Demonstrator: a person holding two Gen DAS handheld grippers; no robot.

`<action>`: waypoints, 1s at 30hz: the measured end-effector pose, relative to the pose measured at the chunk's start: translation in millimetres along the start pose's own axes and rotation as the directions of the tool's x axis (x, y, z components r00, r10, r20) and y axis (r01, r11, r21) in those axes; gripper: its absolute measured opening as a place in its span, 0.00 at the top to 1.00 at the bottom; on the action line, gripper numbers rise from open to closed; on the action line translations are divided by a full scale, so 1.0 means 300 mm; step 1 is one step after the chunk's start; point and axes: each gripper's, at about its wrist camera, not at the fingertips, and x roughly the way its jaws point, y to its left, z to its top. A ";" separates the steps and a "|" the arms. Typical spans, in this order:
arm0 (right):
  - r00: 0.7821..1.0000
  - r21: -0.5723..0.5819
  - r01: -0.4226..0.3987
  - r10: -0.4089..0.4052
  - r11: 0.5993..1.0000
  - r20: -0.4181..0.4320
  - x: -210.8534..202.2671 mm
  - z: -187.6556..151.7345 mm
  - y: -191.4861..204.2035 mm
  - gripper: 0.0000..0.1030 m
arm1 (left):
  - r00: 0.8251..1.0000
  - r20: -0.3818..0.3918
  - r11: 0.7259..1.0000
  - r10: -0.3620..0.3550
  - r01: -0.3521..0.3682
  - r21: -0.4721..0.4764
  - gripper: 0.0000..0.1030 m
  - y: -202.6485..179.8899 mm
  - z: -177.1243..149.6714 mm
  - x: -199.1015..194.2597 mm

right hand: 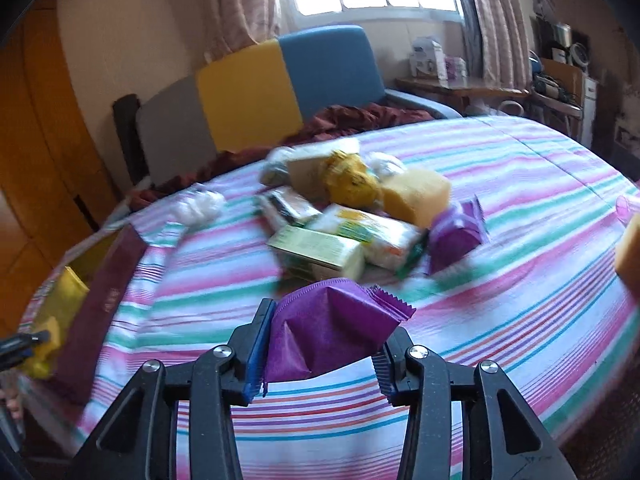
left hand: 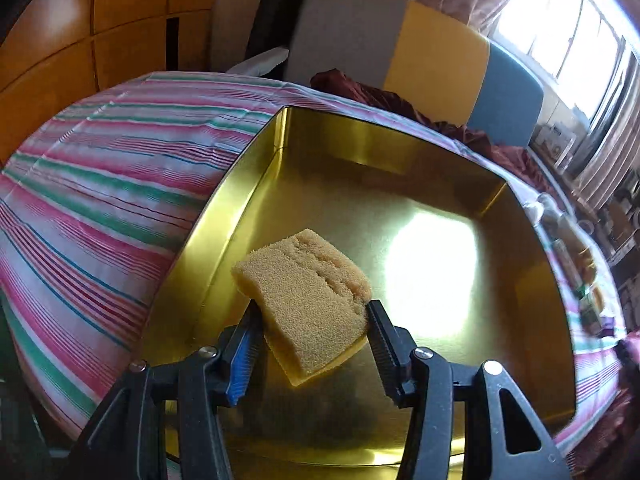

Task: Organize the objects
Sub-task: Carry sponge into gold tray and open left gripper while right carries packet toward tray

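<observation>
You are mid-sort: your left gripper [left hand: 310,322] pinches a sponge [left hand: 306,296] over the gold tin [left hand: 224,216], so ease the jaws apart next to drop it in. The sponge looks tan, porous, slightly squashed, yellow underneath. Your right gripper [right hand: 322,344] clamps a crinkled purple packet [right hand: 328,336] above the striped cloth [right hand: 520,280], near the pile [right hand: 352,216].

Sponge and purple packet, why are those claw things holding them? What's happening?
Someone is tidying up with a gripper in each hand. The left gripper holds a yellow sponge over a shiny gold tin, which has nothing else visible inside. The right gripper holds a purple packet above the striped cloth. A pile of boxes and packets waits farther back.
</observation>
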 end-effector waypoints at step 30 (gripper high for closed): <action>0.838 -0.385 -0.545 0.480 0.745 -0.258 -0.027 -0.102 0.960 0.56 | 0.996 0.049 0.992 0.079 -0.074 -0.098 0.29 0.042 0.080 -0.094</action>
